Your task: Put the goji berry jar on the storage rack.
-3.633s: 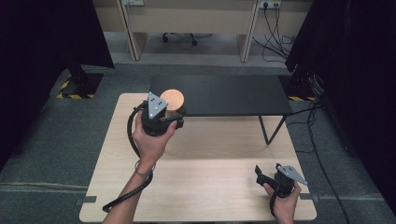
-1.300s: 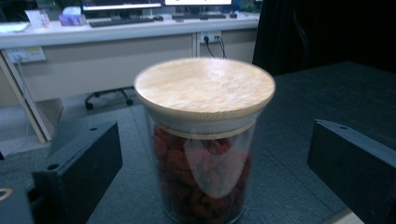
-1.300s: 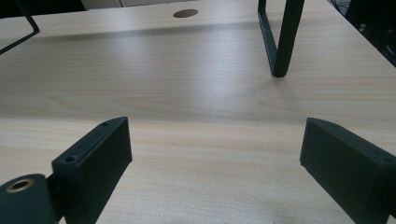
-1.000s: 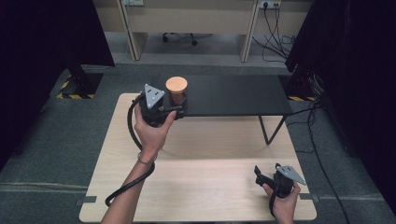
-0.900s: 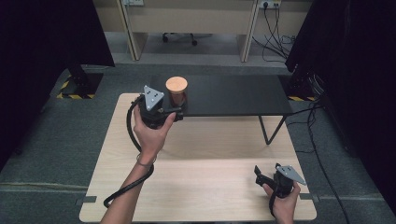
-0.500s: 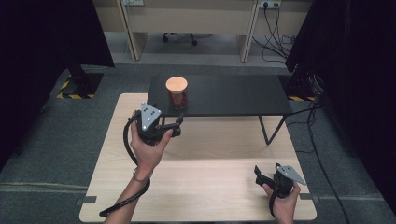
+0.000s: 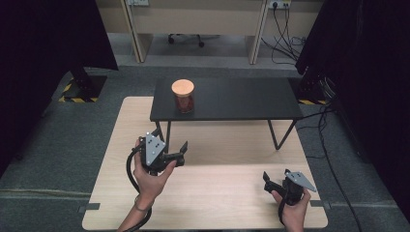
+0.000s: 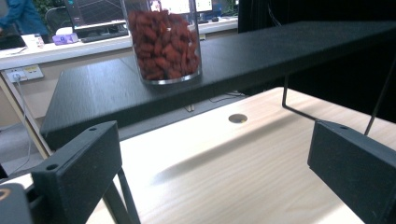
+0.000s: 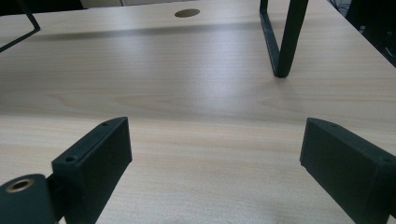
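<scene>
A clear jar (image 7: 183,96) with a round orange lid, filled with small red pieces, stands upright on the left part of a low black shelf (image 7: 232,99). My left gripper (image 7: 170,139) hovers open over the wooden table (image 7: 217,193), nearer the person than the shelf's front edge, apart from the jar. In the left gripper view the jar (image 8: 163,39) stands on the shelf (image 8: 261,51) beyond my left gripper (image 8: 219,163), whose jaws are spread wide and hold nothing. My right gripper (image 7: 276,175) rests open near the table's front right; in its own view this right gripper (image 9: 219,158) is empty.
The shelf stands on thin black wire legs (image 9: 280,42) on the wooden table (image 9: 187,102), which has a round cable hole (image 9: 187,13). Dark curtains flank the area, with cables (image 7: 333,145) on the grey floor at the right. A desk and chair lie beyond.
The left gripper set the jar on the black shelf, let go, and drew back toward the person with its jaws open. The right gripper stayed put.
</scene>
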`<state>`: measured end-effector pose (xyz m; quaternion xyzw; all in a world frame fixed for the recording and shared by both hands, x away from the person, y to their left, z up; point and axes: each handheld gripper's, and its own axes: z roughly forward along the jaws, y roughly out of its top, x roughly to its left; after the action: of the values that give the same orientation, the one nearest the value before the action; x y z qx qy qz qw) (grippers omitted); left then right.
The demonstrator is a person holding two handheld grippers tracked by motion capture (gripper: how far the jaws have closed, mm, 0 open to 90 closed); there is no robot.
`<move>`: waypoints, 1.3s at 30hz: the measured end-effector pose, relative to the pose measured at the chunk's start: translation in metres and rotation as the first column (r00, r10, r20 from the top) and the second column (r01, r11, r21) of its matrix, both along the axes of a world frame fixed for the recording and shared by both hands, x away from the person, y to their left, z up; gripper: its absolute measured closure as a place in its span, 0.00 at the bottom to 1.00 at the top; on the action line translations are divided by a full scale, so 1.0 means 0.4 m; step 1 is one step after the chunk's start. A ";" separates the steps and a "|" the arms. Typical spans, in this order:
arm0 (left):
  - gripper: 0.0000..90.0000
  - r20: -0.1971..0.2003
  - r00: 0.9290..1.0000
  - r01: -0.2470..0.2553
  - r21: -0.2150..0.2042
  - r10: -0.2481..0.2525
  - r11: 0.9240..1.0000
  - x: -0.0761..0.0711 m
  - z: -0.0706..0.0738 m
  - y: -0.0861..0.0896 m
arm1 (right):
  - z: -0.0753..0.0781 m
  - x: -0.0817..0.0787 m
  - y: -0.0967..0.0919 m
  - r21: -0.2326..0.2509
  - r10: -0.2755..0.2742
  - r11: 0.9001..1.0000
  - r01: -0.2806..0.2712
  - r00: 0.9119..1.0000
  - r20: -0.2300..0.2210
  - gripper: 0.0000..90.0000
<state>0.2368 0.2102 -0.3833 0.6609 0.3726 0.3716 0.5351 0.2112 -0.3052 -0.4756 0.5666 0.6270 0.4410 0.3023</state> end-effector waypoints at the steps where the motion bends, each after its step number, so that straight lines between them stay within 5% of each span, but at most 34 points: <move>1: 0.02 -0.002 1.000 0.001 -0.003 -0.001 1.000 -0.005 -0.006 0.003 | 0.000 0.000 0.000 -0.001 0.001 1.000 -0.001 1.000 0.000 0.10; 12: 0.02 -0.032 0.999 0.011 -0.024 -0.011 1.000 -0.046 -0.101 0.024 | -0.001 -0.001 0.002 -0.002 -0.001 1.000 0.001 1.000 0.002 0.10; 15: 0.02 -0.078 0.997 0.005 -0.026 -0.007 1.000 -0.051 -0.155 0.026 | 0.000 -0.001 0.000 0.004 -0.004 1.000 0.004 1.000 0.000 0.10; 22: 0.02 -0.130 0.991 -0.014 -0.043 0.008 0.999 -0.052 -0.220 0.038 | 0.000 0.001 -0.001 0.006 -0.002 1.000 0.002 1.000 -0.003 0.10; 39: 0.00 -0.193 0.981 -0.016 -0.038 0.008 0.999 -0.044 -0.262 0.057 | 0.000 0.002 -0.003 0.007 0.002 1.000 -0.002 1.000 -0.004 0.10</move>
<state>0.2191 0.2331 -0.4879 0.6810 0.4337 0.3018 0.5070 0.2120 -0.3063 -0.4754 0.5681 0.6265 0.4423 0.2986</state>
